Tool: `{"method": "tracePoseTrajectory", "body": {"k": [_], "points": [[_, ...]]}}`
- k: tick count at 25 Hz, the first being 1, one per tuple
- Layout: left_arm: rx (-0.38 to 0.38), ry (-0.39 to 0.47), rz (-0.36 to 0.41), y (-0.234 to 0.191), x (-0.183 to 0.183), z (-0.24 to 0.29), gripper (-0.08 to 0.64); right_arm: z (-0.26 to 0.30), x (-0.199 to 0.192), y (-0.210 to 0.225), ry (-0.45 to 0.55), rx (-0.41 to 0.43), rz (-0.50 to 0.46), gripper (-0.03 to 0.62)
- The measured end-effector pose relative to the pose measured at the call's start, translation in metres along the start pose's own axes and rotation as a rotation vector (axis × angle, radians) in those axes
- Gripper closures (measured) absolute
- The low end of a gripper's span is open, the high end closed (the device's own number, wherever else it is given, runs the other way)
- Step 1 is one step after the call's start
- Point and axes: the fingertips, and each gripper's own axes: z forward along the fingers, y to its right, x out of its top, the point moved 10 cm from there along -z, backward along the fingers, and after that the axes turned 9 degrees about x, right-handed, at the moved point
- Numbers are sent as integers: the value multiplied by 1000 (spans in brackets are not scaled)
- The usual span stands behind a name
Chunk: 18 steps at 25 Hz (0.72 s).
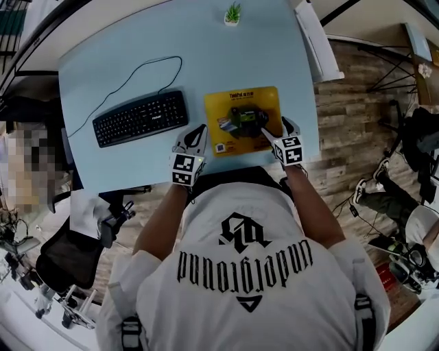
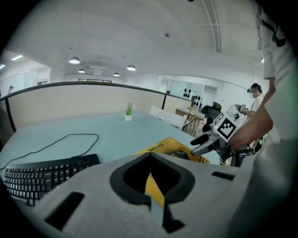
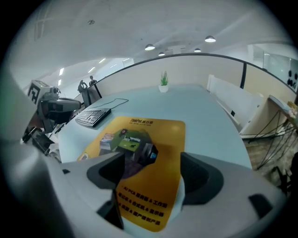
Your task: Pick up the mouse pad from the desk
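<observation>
The yellow mouse pad with a printed picture lies flat on the light blue desk, near its front edge. My right gripper hangs over the pad's near right corner, jaws open, and the pad shows between them with nothing gripped. My left gripper hovers just off the pad's near left corner, between pad and keyboard. Its fingertips meet at the front, shut on nothing, with the pad's edge just beyond them. The right gripper shows across the pad in the left gripper view.
A black wired keyboard lies left of the pad, its cable looping toward the back. A small potted plant stands at the desk's far edge. An office chair is at the lower left; a white side panel borders the desk's right.
</observation>
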Motion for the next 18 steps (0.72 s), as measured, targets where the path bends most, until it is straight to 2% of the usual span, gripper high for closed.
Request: {"method": "tracePoseTrajectory", "body": {"k": [12, 18], "points": [[-1, -13, -6, -7, -2, 5, 552, 18, -11, 8, -84, -12, 46, 190], [-15, -15, -2, -7, 0, 7, 552, 21, -11, 6, -90, -34, 51, 180]]}}
